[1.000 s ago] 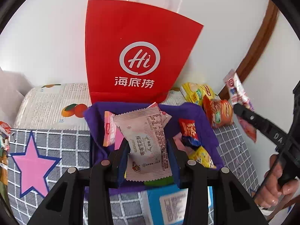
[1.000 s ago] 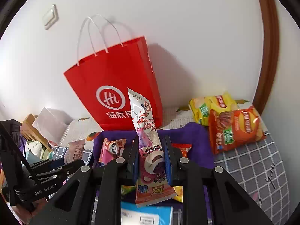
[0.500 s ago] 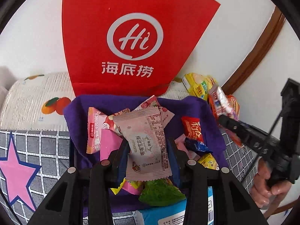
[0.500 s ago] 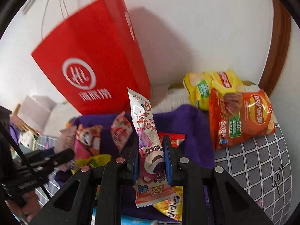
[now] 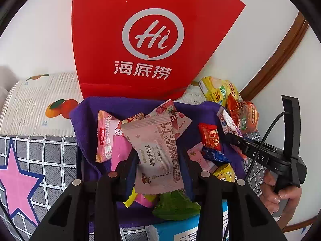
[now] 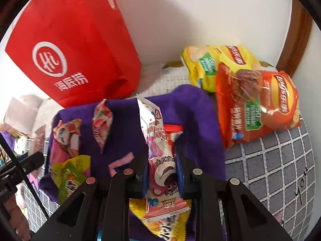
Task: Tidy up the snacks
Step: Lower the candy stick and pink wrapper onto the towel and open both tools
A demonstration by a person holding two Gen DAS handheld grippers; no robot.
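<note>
My left gripper (image 5: 158, 160) is shut on a pale pink snack packet (image 5: 158, 150), held over a basket lined with purple cloth (image 5: 90, 120). The basket holds several small snack packets, among them a pink one (image 5: 104, 138) and a red one (image 5: 209, 136). My right gripper (image 6: 161, 160) is shut on a white and pink Toy Story snack bar (image 6: 160, 154), held upright over the same purple basket (image 6: 192, 108). The right gripper also shows in the left wrist view (image 5: 230, 136), at the basket's right rim.
A red paper bag (image 5: 152, 40) stands against the wall behind the basket. A yellow chip bag (image 6: 218, 64) and an orange chip bag (image 6: 258, 104) lie to the right. The surface is a grey checked cloth (image 6: 270, 160) with a pink star (image 5: 16, 182).
Both grippers have moved forward and down over the purple basket, each still holding its packet. The right gripper has come close to the basket's right rim.
</note>
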